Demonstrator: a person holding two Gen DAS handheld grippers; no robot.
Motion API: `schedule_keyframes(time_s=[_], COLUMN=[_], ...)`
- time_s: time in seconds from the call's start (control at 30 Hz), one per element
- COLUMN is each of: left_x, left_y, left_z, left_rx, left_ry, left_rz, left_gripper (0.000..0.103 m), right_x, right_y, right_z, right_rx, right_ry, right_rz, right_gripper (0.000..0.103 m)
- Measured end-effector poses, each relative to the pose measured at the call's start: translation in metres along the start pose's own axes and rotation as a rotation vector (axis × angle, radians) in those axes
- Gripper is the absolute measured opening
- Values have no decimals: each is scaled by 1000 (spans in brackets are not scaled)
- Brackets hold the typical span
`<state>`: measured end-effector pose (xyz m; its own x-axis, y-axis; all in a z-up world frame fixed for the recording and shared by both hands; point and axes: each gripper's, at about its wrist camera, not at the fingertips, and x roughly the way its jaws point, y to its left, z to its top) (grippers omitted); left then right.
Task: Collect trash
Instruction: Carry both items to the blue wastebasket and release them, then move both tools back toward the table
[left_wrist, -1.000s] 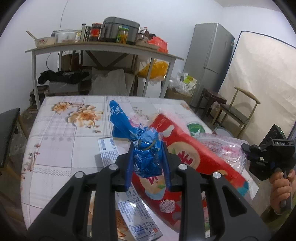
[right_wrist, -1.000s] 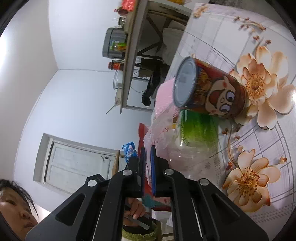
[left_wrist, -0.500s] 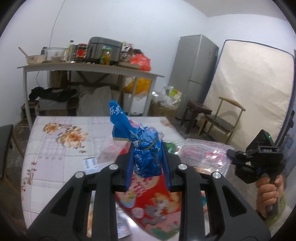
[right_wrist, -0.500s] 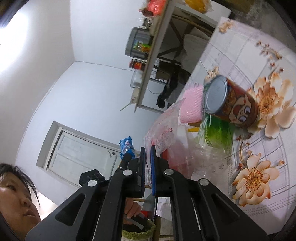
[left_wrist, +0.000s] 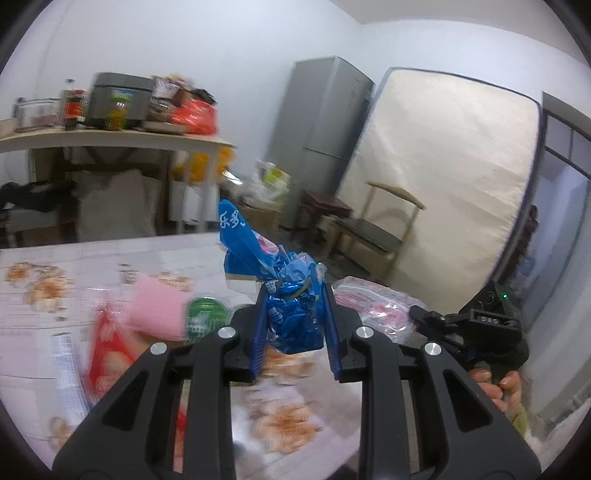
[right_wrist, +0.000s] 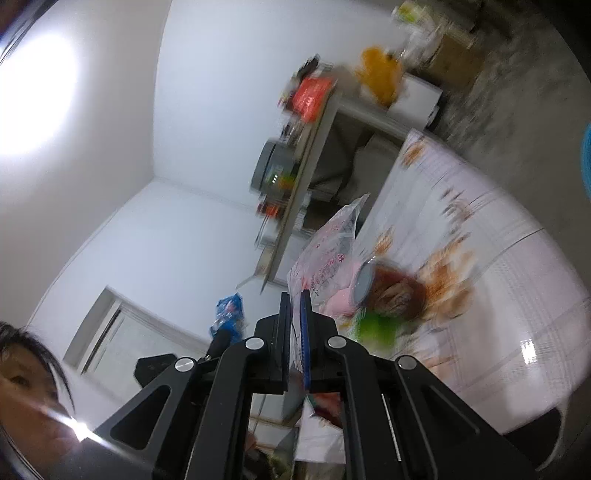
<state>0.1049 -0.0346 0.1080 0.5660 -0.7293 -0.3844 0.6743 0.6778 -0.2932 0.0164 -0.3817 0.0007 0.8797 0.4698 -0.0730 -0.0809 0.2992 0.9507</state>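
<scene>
Left gripper: jaws clamped on a crumpled blue wrapper, whose twisted top rises above and to the left of the pads; its lower end is hidden between the fingers. Right gripper: jaws nearly closed, pinching a thin clear plastic bag with pink print, which fans out ahead of the pads and hangs down behind them, partly cut off by the black fingers. On the floral tablecloth beyond the left jaws, motion blur smears a pink object, a green-topped item and a red packet; their outlines are hard to make out. Ahead and to the right of the right jaws a can lies on its side, blurred. A hand on the right gripper's handle shows only in part.
</scene>
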Motion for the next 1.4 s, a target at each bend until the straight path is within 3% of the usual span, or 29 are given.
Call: schedule_keyframes(time_s=[0.23, 0.4, 0.6, 0.8, 0.97, 1.03, 1.07, 1.1, 1.17, 1.4], left_x=[85, 147, 258, 351, 414, 440, 452, 461, 468, 445], left_y=[-74, -115, -151, -169, -183, -186, -186, -183, -177, -174], left_z=[-6, -16, -46, -78, -92, -99, -101, -105, -107, -89], left_rx=[84, 105, 105, 148, 172, 178, 170, 148, 112, 116], left_ry=[151, 269, 541, 718, 753, 770, 782, 802, 823, 750], left_rz=[-113, -172, -182, -159, -132, -78, -40, -5, 12, 11], left_gripper=[25, 26, 26, 26, 31, 61, 65, 65, 65, 65], right_x=[-82, -124, -140, -129, -110, -99, -95, -91, -91, -113], right_y=[-38, -74, -128, -188, -238, -266, -281, -291, -304, -297], right_z=[19, 25, 34, 64, 107, 124, 129, 133, 131, 98], right_rx=[48, 70, 146, 222, 256, 281, 294, 313, 362, 373], right_ry=[-199, -318, -334, -306, -309, -275, -250, -213, -197, -235], right_rz=[-155, -408, -530, -601, -634, -675, -696, -734, -795, -759], right_gripper=[5, 5, 5, 5, 9, 23, 28, 37, 37, 39])
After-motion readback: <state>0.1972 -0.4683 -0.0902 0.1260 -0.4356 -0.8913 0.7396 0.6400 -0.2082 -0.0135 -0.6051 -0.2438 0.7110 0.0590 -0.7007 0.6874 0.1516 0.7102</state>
